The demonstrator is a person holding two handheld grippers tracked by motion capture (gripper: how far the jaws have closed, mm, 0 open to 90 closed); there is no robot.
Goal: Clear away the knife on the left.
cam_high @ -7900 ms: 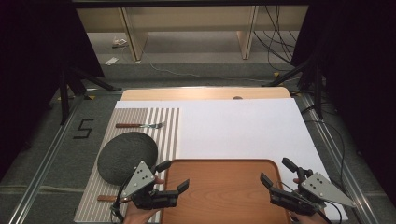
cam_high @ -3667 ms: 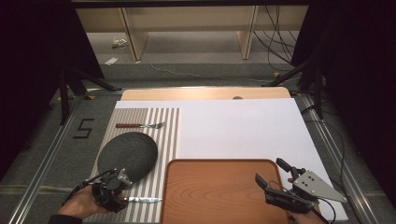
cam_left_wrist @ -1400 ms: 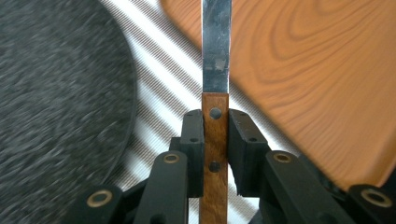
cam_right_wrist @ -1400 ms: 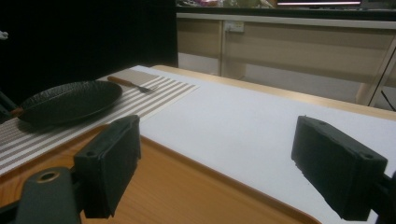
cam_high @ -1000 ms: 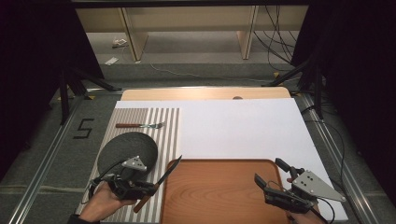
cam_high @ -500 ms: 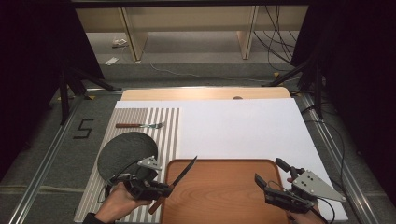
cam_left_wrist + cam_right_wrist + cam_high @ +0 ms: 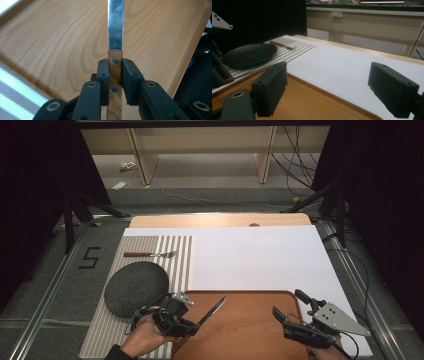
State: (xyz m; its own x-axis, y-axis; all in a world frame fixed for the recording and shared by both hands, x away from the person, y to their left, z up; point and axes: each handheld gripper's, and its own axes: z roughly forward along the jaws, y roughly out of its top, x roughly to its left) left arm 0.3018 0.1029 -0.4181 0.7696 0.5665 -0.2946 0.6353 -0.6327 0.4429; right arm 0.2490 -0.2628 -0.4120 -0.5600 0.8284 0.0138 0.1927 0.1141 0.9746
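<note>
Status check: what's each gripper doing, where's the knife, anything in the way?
Left gripper shut on knife handle, blade over wooden tray. Right gripper open, empty. Tray bare ahead.

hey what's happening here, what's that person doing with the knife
A person works at a table with a hand-held gripper in each hand. The left hand-held gripper is clamped on the wooden handle of a knife, holding it with the blade pointing out over the wooden tray. The right hand-held gripper sits open at the tray's right side, holding nothing. A dark plate and a fork lie on the striped placemat to the left.
</note>
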